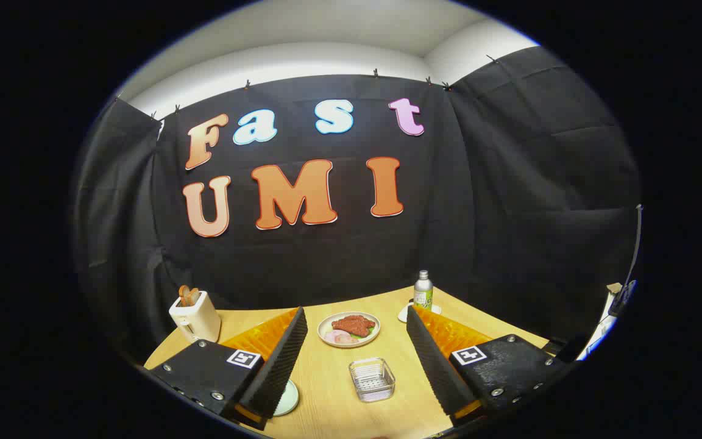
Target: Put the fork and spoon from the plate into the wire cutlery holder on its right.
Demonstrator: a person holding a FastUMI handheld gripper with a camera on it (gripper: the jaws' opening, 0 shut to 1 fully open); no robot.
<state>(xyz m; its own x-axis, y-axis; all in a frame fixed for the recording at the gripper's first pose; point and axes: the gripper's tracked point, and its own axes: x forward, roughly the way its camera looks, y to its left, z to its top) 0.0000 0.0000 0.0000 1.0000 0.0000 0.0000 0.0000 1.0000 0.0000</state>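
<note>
My gripper [356,313] is held above the wooden table [326,414], open, with a wide gap and nothing between its fingers. The square wire cutlery holder [372,379] stands on the table below the gap, closer to the right finger. To the left of the holder, a pale plate [288,399] peeks out from behind the left finger [281,360]; most of it is hidden, so I cannot tell what lies on it.
A round plate of red meat and garnish [348,329] sits beyond the holder. A cream toaster with toast [195,316] stands at the far left. At the far right, a bottle [423,290] stands by a small saucer [405,313]. Black cloth walls close off the back.
</note>
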